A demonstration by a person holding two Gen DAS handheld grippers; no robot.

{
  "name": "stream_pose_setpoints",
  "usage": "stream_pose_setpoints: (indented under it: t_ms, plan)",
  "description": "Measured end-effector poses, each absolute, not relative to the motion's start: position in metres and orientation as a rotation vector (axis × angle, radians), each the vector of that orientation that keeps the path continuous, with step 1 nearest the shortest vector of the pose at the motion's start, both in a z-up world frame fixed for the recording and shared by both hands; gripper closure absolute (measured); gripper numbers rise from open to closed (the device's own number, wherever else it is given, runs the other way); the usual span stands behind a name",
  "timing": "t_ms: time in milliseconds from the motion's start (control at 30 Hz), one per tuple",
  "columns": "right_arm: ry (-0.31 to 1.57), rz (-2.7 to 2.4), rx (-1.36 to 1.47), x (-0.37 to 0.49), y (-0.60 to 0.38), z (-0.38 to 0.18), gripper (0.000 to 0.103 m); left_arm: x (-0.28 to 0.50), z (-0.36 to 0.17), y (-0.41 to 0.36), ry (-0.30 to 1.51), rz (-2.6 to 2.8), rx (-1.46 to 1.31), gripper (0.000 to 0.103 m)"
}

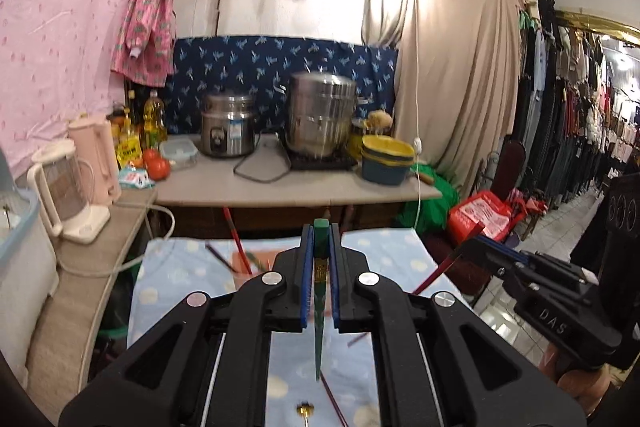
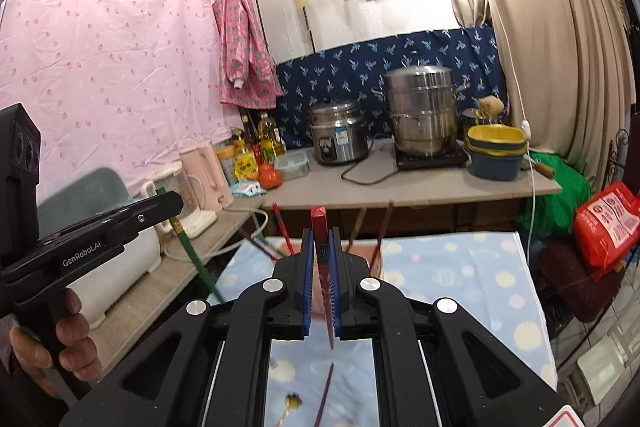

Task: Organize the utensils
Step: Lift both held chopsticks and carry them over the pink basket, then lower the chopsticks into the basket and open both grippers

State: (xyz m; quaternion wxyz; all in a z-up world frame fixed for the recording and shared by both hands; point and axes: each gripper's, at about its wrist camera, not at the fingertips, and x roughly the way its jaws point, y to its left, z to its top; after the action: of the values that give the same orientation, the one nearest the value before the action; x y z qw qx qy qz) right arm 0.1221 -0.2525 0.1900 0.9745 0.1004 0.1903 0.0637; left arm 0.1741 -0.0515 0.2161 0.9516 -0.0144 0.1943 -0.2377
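On the left, the left gripper (image 1: pixel 321 239) is pinching a green chopstick (image 1: pixel 319 323) between its blue pads, the stick hanging tip-down above the blue spotted cloth (image 1: pixel 176 291). To the right, the right gripper (image 2: pixel 321 239) is clamped on a red chopstick (image 2: pixel 326 283) held the same way over that cloth, where more loose chopsticks (image 2: pixel 325 393) lie below

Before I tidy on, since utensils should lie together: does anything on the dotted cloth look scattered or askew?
Yes. Loose chopsticks lie at odd angles on the dotted cloth, some crossing near its far edge. The left claw grips a green chopstick, the right claw a red one.
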Motion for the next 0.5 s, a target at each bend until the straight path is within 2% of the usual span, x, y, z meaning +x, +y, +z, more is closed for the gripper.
stream_pose_setpoints:
  t_ms: [233,500]
  plan:
    - [0.353,0.137,0.225,0.189,-0.255,0.216,0.096,0.23,0.243,-0.057,0.317,-0.444,-0.074,0.096]
    - [0.341,0.123,0.264,0.254,-0.257,0.219,0.096,0.284,0.241,-0.068,0.316,-0.424,-0.075,0.096]
